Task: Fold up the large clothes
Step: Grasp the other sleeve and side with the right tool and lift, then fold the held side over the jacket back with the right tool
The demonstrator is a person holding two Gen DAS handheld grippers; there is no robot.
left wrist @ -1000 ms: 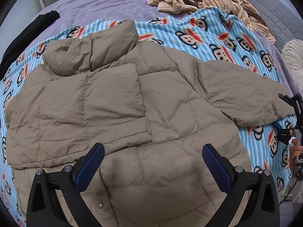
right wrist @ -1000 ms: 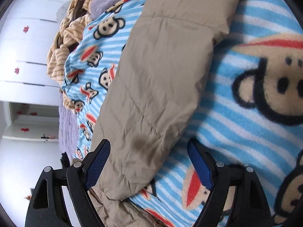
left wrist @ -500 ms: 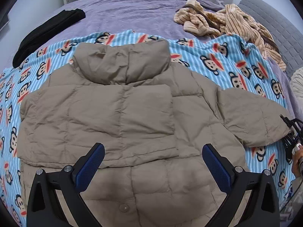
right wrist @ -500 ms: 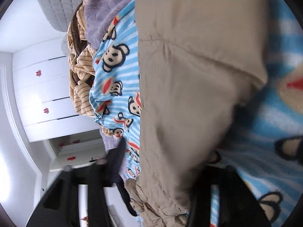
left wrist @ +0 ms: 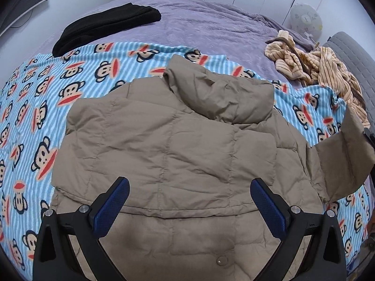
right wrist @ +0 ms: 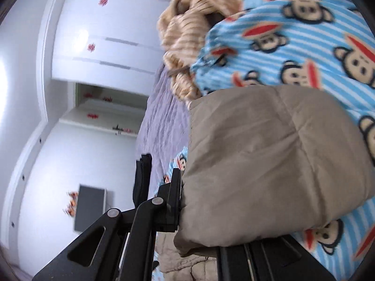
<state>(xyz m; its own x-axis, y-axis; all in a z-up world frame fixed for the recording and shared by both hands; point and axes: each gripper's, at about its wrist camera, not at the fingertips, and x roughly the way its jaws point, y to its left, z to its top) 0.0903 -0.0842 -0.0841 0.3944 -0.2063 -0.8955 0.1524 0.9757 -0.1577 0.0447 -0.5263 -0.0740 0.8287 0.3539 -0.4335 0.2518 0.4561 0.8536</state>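
Obstacles I note: black garment (left wrist: 105, 27) far left on bed (left wrist: 211, 30), striped clothes heap (left wrist: 314, 70) far right. Passage: bare monkey blanket (left wrist: 46, 98) left of jacket (left wrist: 175, 152).

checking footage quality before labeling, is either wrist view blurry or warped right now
Left wrist view: sharp, even soft light, strong fisheye bending at the edges; the tan jacket and open left gripper read clearly. Right wrist view: rolled sideways, with motion blur on the monkey blanket and wardrobe; the sleeve clamped in the right gripper is fairly crisp.
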